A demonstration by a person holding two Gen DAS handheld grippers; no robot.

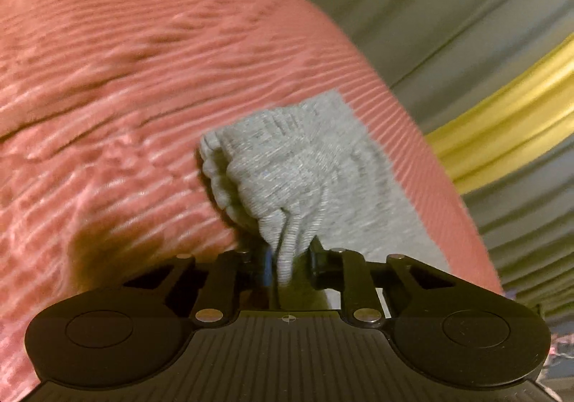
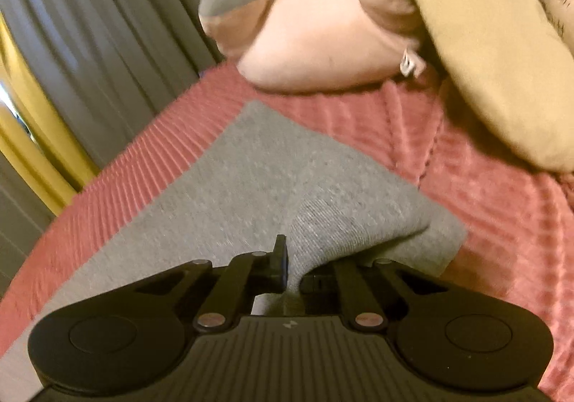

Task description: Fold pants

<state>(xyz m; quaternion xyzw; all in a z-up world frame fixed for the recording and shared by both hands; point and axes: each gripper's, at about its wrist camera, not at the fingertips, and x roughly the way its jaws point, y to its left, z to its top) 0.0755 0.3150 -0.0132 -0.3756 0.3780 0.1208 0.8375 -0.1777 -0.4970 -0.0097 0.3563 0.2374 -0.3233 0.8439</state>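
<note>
Grey knit pants (image 1: 308, 165) lie on a pink ribbed bedspread (image 1: 107, 79). In the left wrist view my left gripper (image 1: 288, 260) is shut on a bunched, ribbed end of the pants, with a dark drawstring beside it, lifted off the bed. In the right wrist view my right gripper (image 2: 295, 274) is shut on a fold of the same pants (image 2: 251, 179), raised slightly; the rest of the cloth lies flat ahead on the bedspread (image 2: 484, 222). Both views are blurred by motion.
A pink plush toy (image 2: 323, 32) and a beige pillow (image 2: 484, 54) lie at the head of the bed. Grey curtains (image 2: 89, 43) with a yellow band (image 1: 502, 122) hang past the bed's edge.
</note>
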